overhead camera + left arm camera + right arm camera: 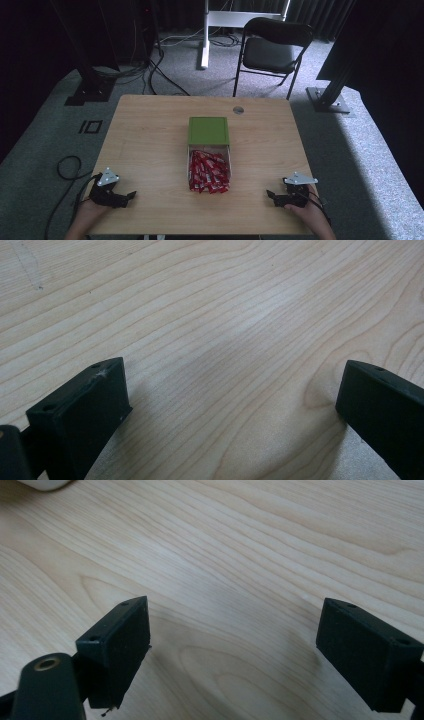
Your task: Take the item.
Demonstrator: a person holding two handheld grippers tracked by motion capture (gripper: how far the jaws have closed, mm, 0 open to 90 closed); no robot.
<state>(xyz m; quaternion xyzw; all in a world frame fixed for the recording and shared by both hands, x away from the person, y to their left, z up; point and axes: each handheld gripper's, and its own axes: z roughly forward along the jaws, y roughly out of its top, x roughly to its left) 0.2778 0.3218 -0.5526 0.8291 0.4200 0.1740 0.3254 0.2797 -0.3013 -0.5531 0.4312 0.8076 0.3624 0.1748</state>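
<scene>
Red sachets (pixel 208 172) lie mid-tabletop (pixel 150 145), long axis running away from us, midway between our left gripper (pixel 131 194) and right gripper (pixel 270 193), fingers released.

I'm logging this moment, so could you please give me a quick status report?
Left tongs open, empty, low over the table. Right tongs open, empty, likewise. Clear tray of red packets mid-table, untouched, green lid behind it. Nothing in the way.

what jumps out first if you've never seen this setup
The heap of red packets in a clear tray at the table's middle, its green lid just behind. Then the left gripper and right gripper at the near corners of the wooden table, jaws open, holding nothing.
</scene>
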